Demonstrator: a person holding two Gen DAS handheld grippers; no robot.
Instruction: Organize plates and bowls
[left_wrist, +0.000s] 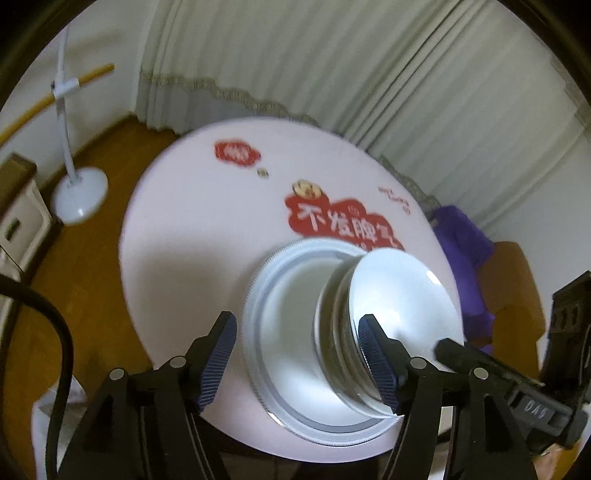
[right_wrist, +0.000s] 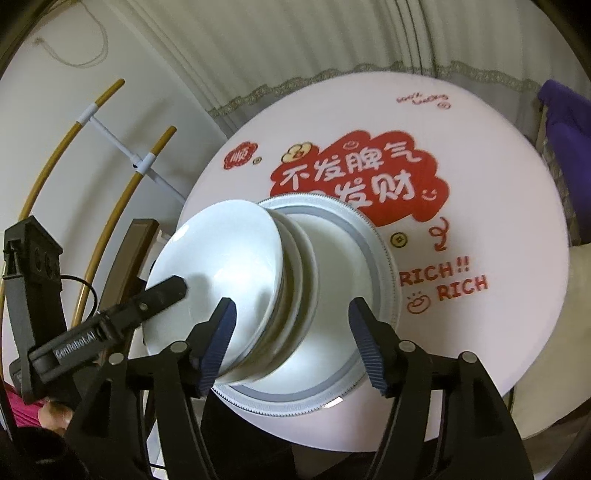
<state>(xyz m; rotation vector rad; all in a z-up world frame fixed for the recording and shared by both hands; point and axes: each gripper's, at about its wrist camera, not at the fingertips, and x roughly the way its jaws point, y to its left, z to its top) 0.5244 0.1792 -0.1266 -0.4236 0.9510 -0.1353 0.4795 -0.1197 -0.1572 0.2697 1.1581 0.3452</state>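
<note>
A stack of white bowls (left_wrist: 391, 295) (right_wrist: 221, 266) stands on a white plate with a grey ring (left_wrist: 269, 306) (right_wrist: 376, 254), near the front edge of the round table (left_wrist: 207, 192) (right_wrist: 498, 184). My left gripper (left_wrist: 299, 365) is open; its right finger (left_wrist: 376, 365) lies against the near rim of the bowls and its left finger is over the plate's left side. My right gripper (right_wrist: 295, 347) is open; its left finger (right_wrist: 218, 347) lies at the bowls' rim, its right finger over the plate. Each gripper shows in the other's view: the right one (left_wrist: 491, 373), the left one (right_wrist: 110, 317).
The table has a pink-white cover with a red printed design (right_wrist: 354, 177). A white floor-lamp base (left_wrist: 79, 195) stands on the wooden floor at left. A purple cloth lies on an orange chair (left_wrist: 461, 243) at right. Curtains (left_wrist: 332, 55) hang behind.
</note>
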